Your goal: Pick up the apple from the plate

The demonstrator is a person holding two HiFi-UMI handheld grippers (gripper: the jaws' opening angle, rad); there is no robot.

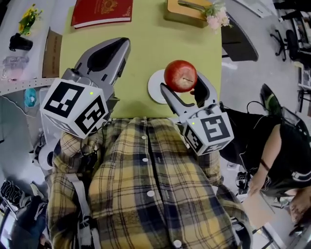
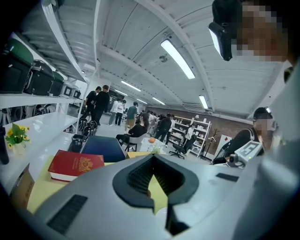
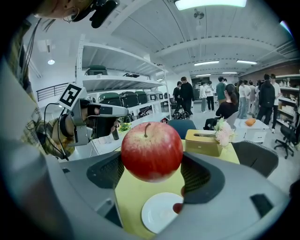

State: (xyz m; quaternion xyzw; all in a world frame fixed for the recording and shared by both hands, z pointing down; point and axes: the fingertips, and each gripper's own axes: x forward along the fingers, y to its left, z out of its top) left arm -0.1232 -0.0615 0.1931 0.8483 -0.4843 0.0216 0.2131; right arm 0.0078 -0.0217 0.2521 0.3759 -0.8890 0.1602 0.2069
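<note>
Your right gripper (image 1: 182, 83) is clamped on the apple (image 1: 180, 75), which hangs clear above the plate (image 1: 154, 88). The plate sits near the near-right corner of the yellow table (image 1: 146, 53), and the table's right edge runs just beside your right jaw. The surface ahead is open up to the red book (image 1: 102, 12) and wooden box (image 1: 183, 12) at the far edge. Your left gripper (image 1: 118, 51) is closed on nothing, over the table's left side.
</note>
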